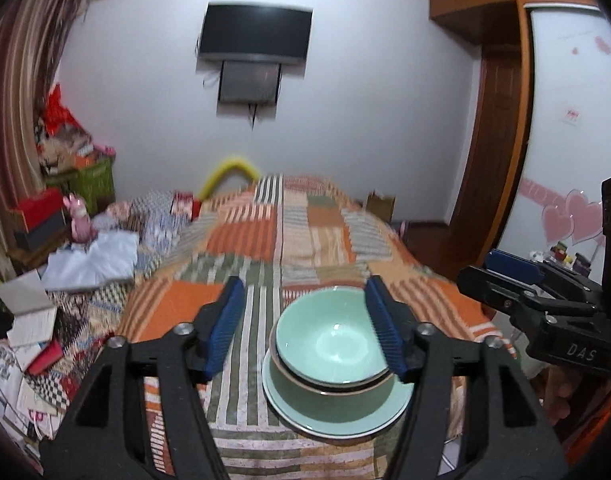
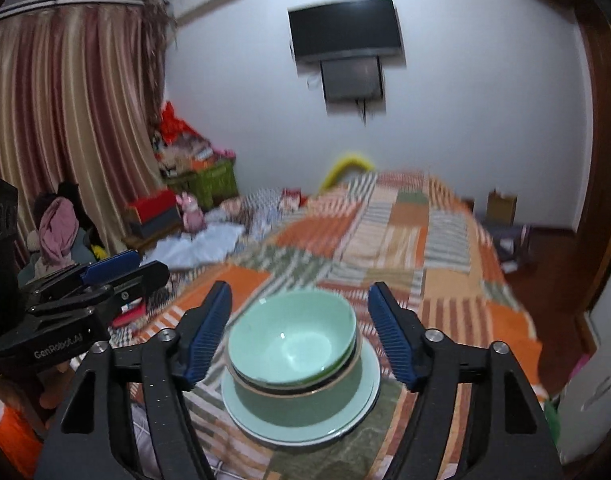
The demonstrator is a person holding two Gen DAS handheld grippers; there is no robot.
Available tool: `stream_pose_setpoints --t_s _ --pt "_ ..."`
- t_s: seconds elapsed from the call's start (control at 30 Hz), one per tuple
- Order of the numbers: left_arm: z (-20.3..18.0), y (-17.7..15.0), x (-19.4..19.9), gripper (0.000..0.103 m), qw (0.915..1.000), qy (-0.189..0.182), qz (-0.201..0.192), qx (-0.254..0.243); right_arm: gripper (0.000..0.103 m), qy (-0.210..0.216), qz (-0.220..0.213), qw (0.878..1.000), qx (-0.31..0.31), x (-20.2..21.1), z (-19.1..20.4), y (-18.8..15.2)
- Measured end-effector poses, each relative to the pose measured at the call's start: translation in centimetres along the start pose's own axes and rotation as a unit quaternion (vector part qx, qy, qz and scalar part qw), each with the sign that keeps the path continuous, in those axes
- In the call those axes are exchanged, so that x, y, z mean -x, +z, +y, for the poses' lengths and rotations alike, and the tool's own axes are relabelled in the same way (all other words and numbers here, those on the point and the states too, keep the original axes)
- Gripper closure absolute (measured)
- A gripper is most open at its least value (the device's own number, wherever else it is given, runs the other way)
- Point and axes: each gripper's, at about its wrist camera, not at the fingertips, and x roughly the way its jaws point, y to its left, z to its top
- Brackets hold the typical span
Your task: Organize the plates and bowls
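A light green bowl [image 1: 329, 344] sits nested in a darker green bowl [image 1: 337, 400], which stands on a pale green plate [image 1: 345, 424] near the front edge of the patchwork bedspread. The same stack shows in the right wrist view: top bowl [image 2: 291, 342], lower bowl [image 2: 301, 406], plate [image 2: 305, 428]. My left gripper [image 1: 303, 328] is open and empty, above and to the left of the stack. My right gripper [image 2: 299, 334] is open and empty, its fingers either side of the stack, above it. Each gripper shows at the edge of the other's view.
The bed's orange, green and white patchwork cover [image 1: 289, 232] stretches away. Clothes, papers and boxes [image 1: 65, 288] clutter its left side. A TV [image 1: 255, 34] hangs on the far wall. A wooden wardrobe [image 1: 501, 128] stands to the right, curtains [image 2: 65, 120] to the left.
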Motion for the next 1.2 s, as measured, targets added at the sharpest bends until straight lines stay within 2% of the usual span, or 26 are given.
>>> stream_pose_setpoints --t_s 0.17,0.23,0.3,0.4,0.43,0.5,0.8,1.2 --pt "-0.3 0.3 2.5 0.020 0.9987 0.014 -0.049 -0.010 0.023 0.004 -0.026 1.000 0.011 0.9 0.7 0.2" --pt "-0.4 0.3 3.1 0.012 0.9978 0.021 -0.061 -0.015 0.015 -0.001 -0.031 0.999 0.015 0.9 0.9 0.0" --pt "-0.4 0.4 3.4 0.007 0.9971 0.024 -0.070 -0.017 0.013 -0.006 -0.037 0.999 0.019 0.8 1.0 0.0" --pt "-0.3 0.3 3.8 0.003 0.9966 0.025 -0.077 -0.016 0.011 -0.010 -0.043 0.999 0.020 1.1 1.3 -0.2" --pt "-0.3 0.2 3.8 0.002 0.9965 0.025 -0.078 -0.016 0.006 -0.011 -0.044 0.999 0.020 1.4 1.4 -0.3" --pt "-0.2 0.2 3.9 0.001 0.9965 0.024 -0.079 -0.016 0.000 -0.015 -0.052 0.998 0.018 1.9 1.5 -0.5" --pt "-0.7 -0.1 4.0 0.000 0.9962 0.025 -0.081 -0.016 0.000 -0.036 -0.068 0.997 0.026 2.8 2.0 -0.7" --pt "-0.9 -0.3 4.3 0.000 0.9962 0.020 -0.083 -0.017 0.000 -0.037 -0.072 0.997 0.012 3.2 1.4 -0.8"
